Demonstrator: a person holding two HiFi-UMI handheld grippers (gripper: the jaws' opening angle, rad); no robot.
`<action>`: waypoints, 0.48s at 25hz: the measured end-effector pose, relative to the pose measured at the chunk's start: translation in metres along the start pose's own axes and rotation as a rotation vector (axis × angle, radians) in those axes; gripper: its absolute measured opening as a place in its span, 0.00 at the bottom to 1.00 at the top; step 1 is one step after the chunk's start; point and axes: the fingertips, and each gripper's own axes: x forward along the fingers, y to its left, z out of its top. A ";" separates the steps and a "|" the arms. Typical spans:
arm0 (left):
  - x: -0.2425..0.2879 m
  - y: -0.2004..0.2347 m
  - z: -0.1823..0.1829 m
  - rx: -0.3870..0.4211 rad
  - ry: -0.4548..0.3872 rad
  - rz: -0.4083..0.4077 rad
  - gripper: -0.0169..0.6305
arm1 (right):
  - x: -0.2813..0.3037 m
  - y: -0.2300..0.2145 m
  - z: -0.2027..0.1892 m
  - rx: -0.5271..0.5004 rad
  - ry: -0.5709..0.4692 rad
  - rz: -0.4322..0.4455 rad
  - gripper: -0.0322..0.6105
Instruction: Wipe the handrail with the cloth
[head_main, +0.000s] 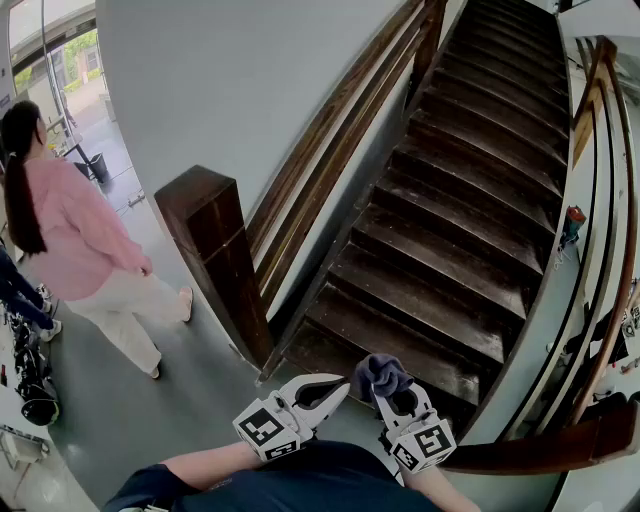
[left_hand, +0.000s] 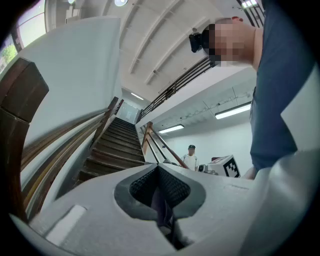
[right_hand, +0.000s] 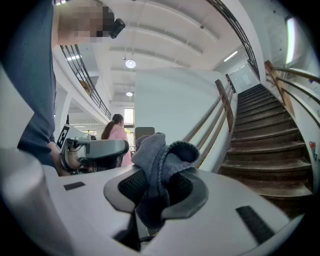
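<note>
A view looking steeply down at the foot of a dark wooden staircase that climbs from bottom centre to the upper right of the frame. At bottom centre, two white hand-held grippers point towards the lowest steps. The right hand-held gripper (head_main: 398, 402) has its jaws closed on a bunched grey-blue cloth (right_hand: 160, 155), which bulges out past the tips. The left hand-held gripper (head_main: 340, 388) sits just beside it with its jaws pressed together. Its tips are next to the cloth's edge, and a thin dark sliver between them cannot be identified. Neither gripper touches any rail. One handrail (head_main: 330, 130) starts at a square newel post (head_main: 215, 260) to the upper left of the grippers and slants along the grey wall towards the top of the frame. A second handrail (head_main: 540, 455) ends at the lower right, near the cloth-holding gripper, then curves up along the right edge. This lower-right rail seems the nearer one. To wipe it, the cloth would likely go right onto it, then along its length up the stairs. A person in pink (head_main: 75, 240) stands at far left.
</note>
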 end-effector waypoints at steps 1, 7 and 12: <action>0.000 -0.001 -0.001 0.000 0.001 0.001 0.03 | -0.001 0.001 0.000 -0.002 0.000 0.002 0.20; 0.001 -0.005 -0.004 0.001 0.008 0.007 0.03 | -0.005 0.000 -0.001 -0.001 -0.001 0.007 0.20; 0.003 -0.005 -0.005 -0.006 0.014 0.016 0.03 | -0.006 -0.001 -0.002 0.010 0.006 0.015 0.20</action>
